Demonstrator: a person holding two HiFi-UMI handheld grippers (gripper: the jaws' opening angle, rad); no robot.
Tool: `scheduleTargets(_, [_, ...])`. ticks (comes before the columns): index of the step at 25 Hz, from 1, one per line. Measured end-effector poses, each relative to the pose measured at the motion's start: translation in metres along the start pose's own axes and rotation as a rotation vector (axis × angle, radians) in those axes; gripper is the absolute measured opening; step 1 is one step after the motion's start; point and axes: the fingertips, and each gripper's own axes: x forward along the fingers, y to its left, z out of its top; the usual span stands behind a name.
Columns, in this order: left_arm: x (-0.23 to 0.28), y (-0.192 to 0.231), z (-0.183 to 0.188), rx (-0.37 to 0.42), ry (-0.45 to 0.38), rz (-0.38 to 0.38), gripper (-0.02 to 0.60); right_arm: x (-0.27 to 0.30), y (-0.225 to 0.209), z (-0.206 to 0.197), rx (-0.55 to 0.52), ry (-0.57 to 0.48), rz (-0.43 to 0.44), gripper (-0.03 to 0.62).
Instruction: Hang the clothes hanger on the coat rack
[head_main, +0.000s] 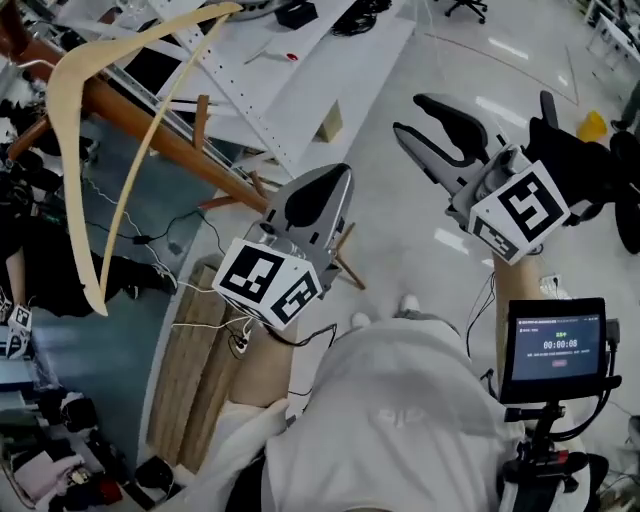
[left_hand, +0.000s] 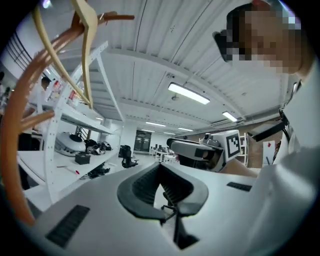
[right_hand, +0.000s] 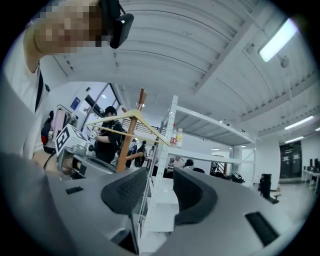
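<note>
Two grippers sit empty, the left gripper (head_main: 325, 190) with jaws pressed together and the right gripper (head_main: 410, 115) with jaws spread, because, as we judge it, the hanger (head_main: 70, 180) already hangs on the coat rack (head_main: 170, 150), apart from both.

We see a cream hanger (head_main: 72, 190) and a red-brown rack (head_main: 200, 165). Our left gripper (head_main: 335, 185) and right gripper (head_main: 410, 113) are grey, black-padded, with black-and-white square markers (head_main: 268, 280). Our shirt (head_main: 400, 420) is white.
</note>
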Motion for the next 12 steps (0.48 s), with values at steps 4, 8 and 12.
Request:
scheduleTargets(4, [0.044, -0.006, -0.022, -0.047, 0.014, -0.088, 0.005, -0.025, -0.018, -0.04, 0.056, 0.048, -0.098, 0.175])
scheduleTargets(8, [0.079, -0.013, -0.05, -0.131, 0.04, -0.186, 0.005, -0.051, -0.033, -0.073, 0.104, 0.099, -0.217, 0.175])
scheduleTargets(12, [0.103, -0.022, -0.072, -0.174, 0.082, -0.248, 0.005, -0.072, -0.041, -0.101, 0.151, 0.149, -0.291, 0.175])
